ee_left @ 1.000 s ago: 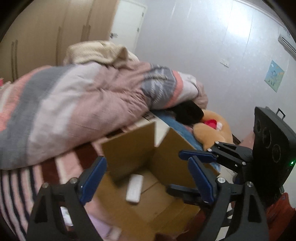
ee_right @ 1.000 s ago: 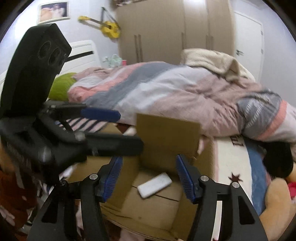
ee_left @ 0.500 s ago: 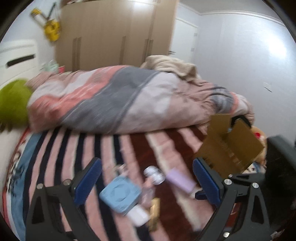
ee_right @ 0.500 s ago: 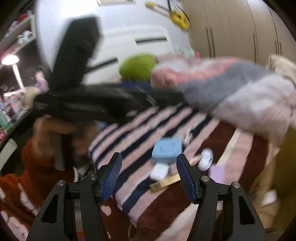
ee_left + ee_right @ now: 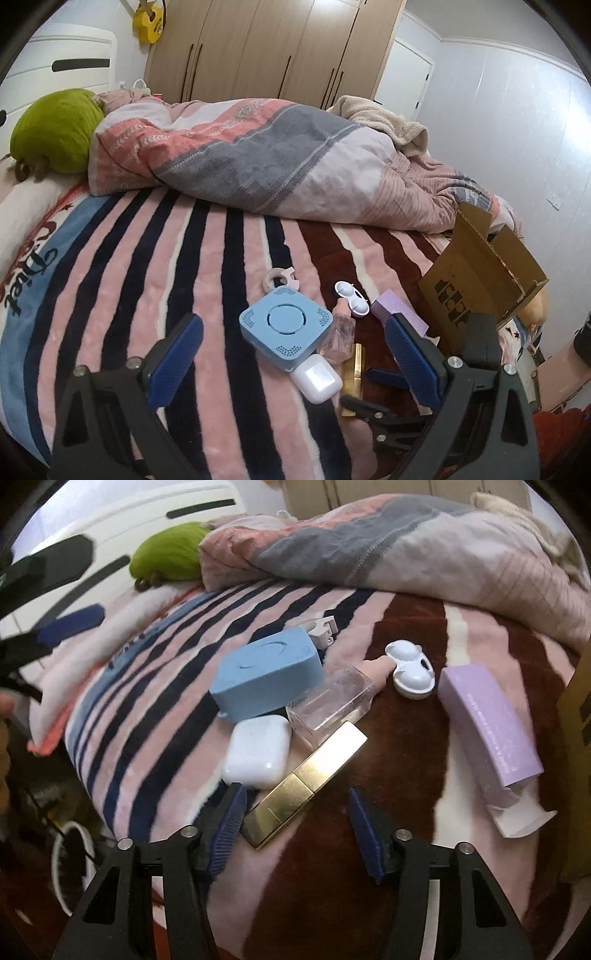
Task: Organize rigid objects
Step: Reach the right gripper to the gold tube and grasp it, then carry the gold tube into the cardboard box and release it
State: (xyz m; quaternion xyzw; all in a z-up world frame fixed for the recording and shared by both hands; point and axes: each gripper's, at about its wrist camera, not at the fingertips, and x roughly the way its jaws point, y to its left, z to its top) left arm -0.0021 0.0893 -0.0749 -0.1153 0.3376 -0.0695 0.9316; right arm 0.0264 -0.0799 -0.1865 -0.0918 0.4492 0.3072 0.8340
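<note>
While the right claw is closing, still free, the gold bar lies just between its tips on the bed.

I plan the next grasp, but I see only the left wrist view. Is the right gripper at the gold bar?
Observer: Yes. The right gripper is closing with the near end of the gold bar between its pads, but the bar is not gripped yet.
Operator: Is the purple box closed?
Observer: No. The purple box has the white flap at its near end open.
</note>
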